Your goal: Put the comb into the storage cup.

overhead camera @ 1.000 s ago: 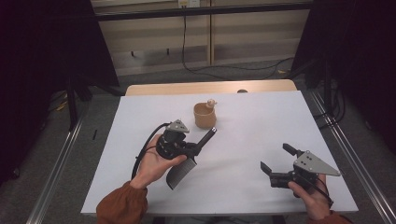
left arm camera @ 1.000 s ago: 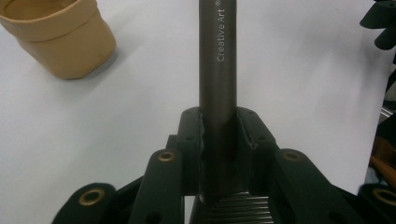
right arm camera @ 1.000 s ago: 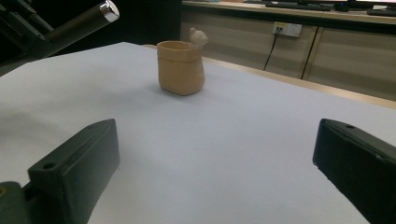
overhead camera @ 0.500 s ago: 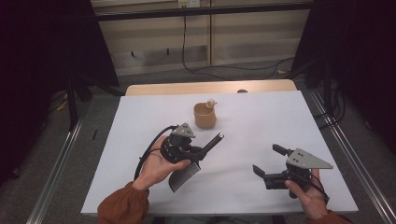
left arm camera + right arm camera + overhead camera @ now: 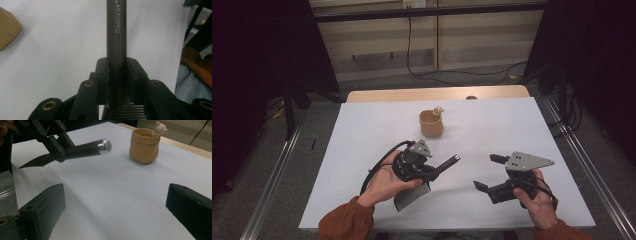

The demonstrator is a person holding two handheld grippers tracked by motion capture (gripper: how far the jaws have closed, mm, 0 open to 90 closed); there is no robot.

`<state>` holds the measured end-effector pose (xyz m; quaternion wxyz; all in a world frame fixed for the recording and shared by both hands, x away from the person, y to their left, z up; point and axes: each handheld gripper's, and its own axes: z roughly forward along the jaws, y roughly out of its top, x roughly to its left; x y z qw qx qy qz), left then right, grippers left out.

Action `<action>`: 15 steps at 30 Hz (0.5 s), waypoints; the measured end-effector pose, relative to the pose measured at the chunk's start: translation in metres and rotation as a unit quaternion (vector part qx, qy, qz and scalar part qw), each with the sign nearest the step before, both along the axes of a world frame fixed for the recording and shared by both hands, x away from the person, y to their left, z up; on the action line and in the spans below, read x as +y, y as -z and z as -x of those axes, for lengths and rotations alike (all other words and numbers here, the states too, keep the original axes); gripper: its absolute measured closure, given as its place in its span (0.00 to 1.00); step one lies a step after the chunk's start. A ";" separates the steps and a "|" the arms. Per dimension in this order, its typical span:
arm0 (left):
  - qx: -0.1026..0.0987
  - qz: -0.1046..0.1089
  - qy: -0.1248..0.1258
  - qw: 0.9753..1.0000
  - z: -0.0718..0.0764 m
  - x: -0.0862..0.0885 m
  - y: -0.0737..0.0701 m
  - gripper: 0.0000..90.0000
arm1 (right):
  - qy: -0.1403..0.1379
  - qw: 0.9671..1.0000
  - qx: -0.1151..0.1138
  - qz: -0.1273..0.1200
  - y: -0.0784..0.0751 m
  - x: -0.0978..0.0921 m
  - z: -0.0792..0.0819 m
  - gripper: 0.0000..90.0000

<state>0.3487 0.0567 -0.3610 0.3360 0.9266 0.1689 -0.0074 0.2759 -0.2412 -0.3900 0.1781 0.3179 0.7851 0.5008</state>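
The left gripper (image 5: 432, 175) is held above the near-left part of the white counter (image 5: 362, 130), its jaws closed tight on the dark handle of a brush (image 5: 447, 164). The left gripper view confirms the clamp: both jaws press against the handle (image 5: 116, 37) where it meets the ribbed ferrule, and the handle runs straight out ahead of them, marked "Creative Art". In the high view the handle end points up and to the right, towards the counter's middle, while the flat dark bristle head (image 5: 412, 197) hangs down near the person's left hand (image 5: 387, 182). The right gripper view shows the brush (image 5: 85, 148) lifted clear of the counter, its metal-capped end aimed towards a tan cup (image 5: 145, 145). That cup (image 5: 431, 123) stands upright at the far centre of the counter, well apart from both grippers, with a small pale figure on its rim. The right gripper (image 5: 489, 172) is held over the near-right part of the counter with its jaws spread wide and nothing between them; the right gripper view shows bare counter in the gap.
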 end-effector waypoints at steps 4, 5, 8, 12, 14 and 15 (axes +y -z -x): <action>0.003 -0.010 0.009 1.000 -0.001 -0.001 0.002 0.81 | -0.010 0.999 0.027 0.013 -0.007 -0.005 -0.003 0.03; 0.007 -0.009 0.014 1.000 -0.001 -0.002 0.002 0.81 | -0.012 0.999 0.038 0.021 -0.007 -0.006 -0.004 0.03; 0.012 -0.015 0.029 0.999 0.000 -0.006 0.002 0.81 | -0.031 0.997 0.063 0.032 -0.006 -0.005 -0.008 0.03; 0.010 -0.020 0.037 0.999 0.000 -0.010 0.000 0.81 | -0.040 0.996 0.063 0.051 -0.004 0.001 -0.010 0.03; 0.012 -0.017 0.037 0.999 0.001 -0.011 0.000 0.81 | -0.052 0.994 0.061 0.069 -0.004 0.005 -0.011 0.02; 0.012 -0.017 0.037 0.999 0.001 -0.011 0.000 0.81 | -0.056 0.993 0.063 0.086 -0.003 0.008 -0.011 0.03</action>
